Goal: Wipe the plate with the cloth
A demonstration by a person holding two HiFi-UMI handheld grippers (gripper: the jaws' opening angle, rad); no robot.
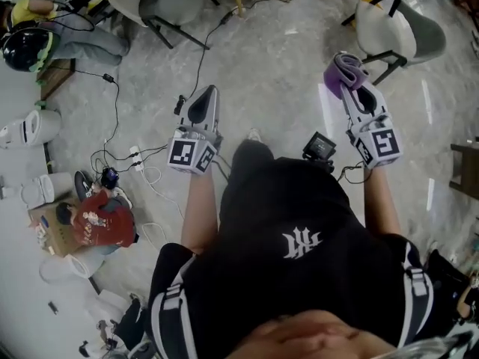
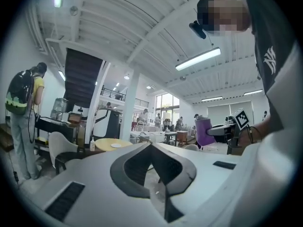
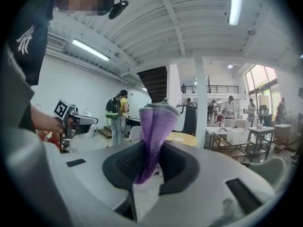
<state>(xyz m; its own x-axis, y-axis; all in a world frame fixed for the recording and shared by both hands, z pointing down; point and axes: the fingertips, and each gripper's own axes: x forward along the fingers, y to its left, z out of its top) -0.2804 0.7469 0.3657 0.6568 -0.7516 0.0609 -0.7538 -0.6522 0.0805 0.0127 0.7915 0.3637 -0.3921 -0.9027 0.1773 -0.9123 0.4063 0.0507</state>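
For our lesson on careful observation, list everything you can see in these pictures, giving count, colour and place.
cloth: one, purple, folded, clamped in the right gripper
plate: one, white, on the round table
round table: one, yellow, far beyond the left gripper
chairs: at least two, pale grey, on the floor ahead in the head view
power strip: one, white, on the floor at the left among cables
bystander: one, yellow top and backpack, standing far left
left gripper: one, white, jaws shut, nothing between them
right gripper: one, white, shut on the cloth
shirt: one, black, on the person holding the grippers
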